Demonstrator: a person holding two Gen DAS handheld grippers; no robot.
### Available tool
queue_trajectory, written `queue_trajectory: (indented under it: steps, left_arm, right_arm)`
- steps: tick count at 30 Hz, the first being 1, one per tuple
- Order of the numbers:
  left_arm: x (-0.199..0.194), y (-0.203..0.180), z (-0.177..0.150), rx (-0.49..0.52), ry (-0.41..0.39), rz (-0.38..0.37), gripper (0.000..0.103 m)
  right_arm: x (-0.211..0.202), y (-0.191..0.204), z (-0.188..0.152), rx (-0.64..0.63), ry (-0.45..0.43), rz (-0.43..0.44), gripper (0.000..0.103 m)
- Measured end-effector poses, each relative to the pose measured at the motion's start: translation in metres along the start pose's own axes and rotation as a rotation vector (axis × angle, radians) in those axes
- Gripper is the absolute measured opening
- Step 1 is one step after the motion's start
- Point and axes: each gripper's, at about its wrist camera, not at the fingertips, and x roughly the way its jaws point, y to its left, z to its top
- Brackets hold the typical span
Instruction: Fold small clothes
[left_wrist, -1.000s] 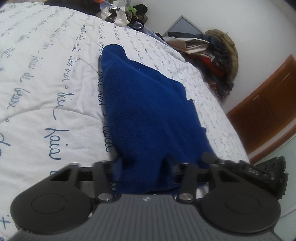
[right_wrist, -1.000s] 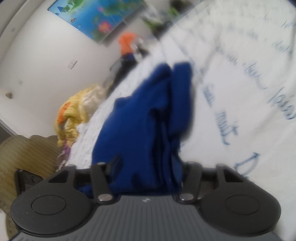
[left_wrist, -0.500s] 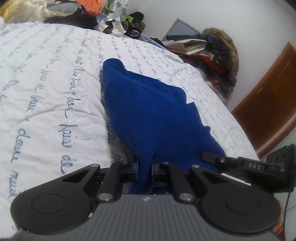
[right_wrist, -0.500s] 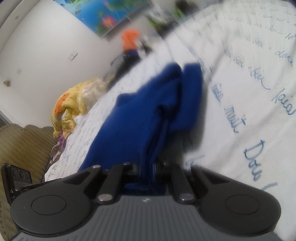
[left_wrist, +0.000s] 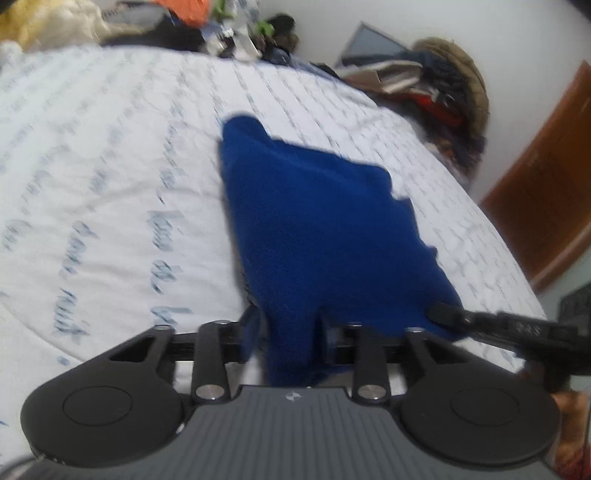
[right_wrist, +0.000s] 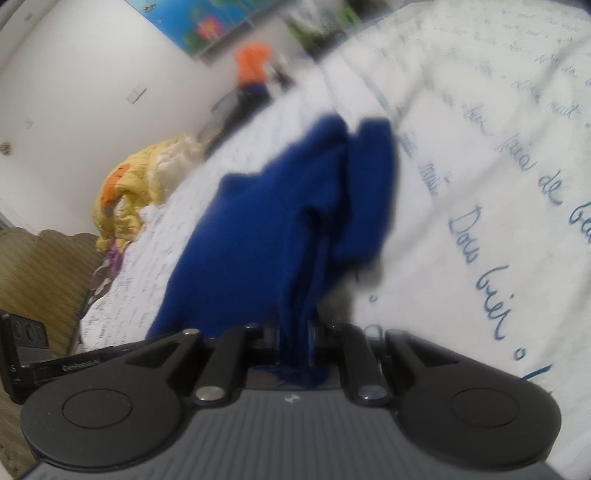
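A blue garment (left_wrist: 317, 229) is seen spread lengthwise on a bed whose white bedspread (left_wrist: 110, 192) is printed with blue handwritten lettering. In the left wrist view, the near end of the garment is gathered into a narrow bunch that passes between the fingers of the left gripper (left_wrist: 286, 328); the jaws are opening, a gap can be made out on both sides of the cloth, and the pads are not seen to press on it. In the right wrist view, the other near corner of the garment (right_wrist: 280, 229) is drawn up into a taut fold that runs down between the fingers of the right gripper (right_wrist: 293, 338); these jaws are also opening, yet the fold is pinched closely on both sides and a tuft of cloth is bunched behind them, so the garment is held there. The far end of the garment is laid flat on the bedspread, with a narrower lobe pointing away from both cameras. The right gripper is caught at the right edge of the left wrist view, touching the garment's near right corner. Beyond the bed, a heap of clothes (left_wrist: 447, 99) is piled against the white wall near a brown wooden door (left_wrist: 546, 192). A yellow bundle (right_wrist: 133, 184) is seen at the bed's edge in the right wrist view. Both views are blurred.
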Motion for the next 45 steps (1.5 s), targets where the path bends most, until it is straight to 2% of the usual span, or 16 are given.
queue_trajectory:
  steps: [3,5,7,8,9,11,17,20,23,26,29,32,35,39,43,45]
  left_arm:
    - [-0.015,0.0,0.003,0.019,-0.052,0.01,0.079]
    - [-0.015,-0.001,0.003,0.043,-0.044,0.007,0.081]
    - [-0.007,-0.001,0.001,0.038,0.001,-0.016,0.08]
    - [-0.001,-0.001,-0.002,0.029,0.021,-0.035,0.076]
    - [0.005,-0.001,-0.005,0.023,0.041,-0.057,0.059]
    - [0.018,0.0,-0.008,-0.005,0.097,-0.092,0.018]
    - [-0.006,0.006,0.02,-0.082,0.028,-0.142,0.013]
    - [-0.016,0.0,0.027,-0.035,0.06,-0.135,0.014]
    - [-0.007,-0.011,0.007,0.092,0.141,-0.05,0.023]
    - [-0.003,-0.017,-0.018,0.198,0.163,0.06,0.056]
    - [-0.017,-0.027,-0.014,0.254,0.056,0.133,0.075]
    - [-0.019,-0.05,0.002,0.332,-0.119,0.243,0.103]
    - [0.005,-0.072,0.012,0.384,-0.212,0.349,0.103]
    - [0.046,-0.078,-0.001,0.381,-0.122,0.423,0.098]
    - [0.044,-0.074,-0.024,0.349,-0.134,0.431,0.102]
    - [0.043,-0.075,-0.027,0.334,-0.152,0.447,0.103]
  right_arm:
    - [-0.01,0.009,0.001,-0.082,-0.027,-0.053,0.034]
    - [-0.006,0.007,0.0,-0.071,0.01,-0.043,0.051]
    - [0.001,0.004,-0.002,-0.057,0.039,-0.034,0.051]
    - [0.003,0.004,-0.004,-0.051,0.044,-0.032,0.046]
    - [0.005,0.004,-0.004,-0.047,0.042,-0.024,0.028]
    - [0.007,0.005,-0.002,-0.023,0.04,-0.006,0.013]
    - [-0.019,0.023,0.027,0.006,-0.063,0.091,0.01]
    - [-0.03,0.026,0.033,-0.009,-0.06,0.11,0.01]
    - [-0.026,0.027,0.02,-0.111,0.019,0.026,0.011]
    - [-0.016,0.03,-0.003,-0.267,0.077,-0.174,0.011]
    - [-0.025,0.039,-0.012,-0.361,-0.006,-0.275,0.011]
    - [-0.027,0.062,-0.006,-0.418,-0.116,-0.261,0.012]
    - [-0.006,0.082,0.0,-0.474,-0.196,-0.277,0.015]
    - [0.035,0.079,0.001,-0.48,-0.14,-0.356,0.024]
    - [0.038,0.065,-0.016,-0.468,-0.115,-0.391,0.028]
    - [0.029,0.065,-0.018,-0.422,-0.14,-0.375,0.052]
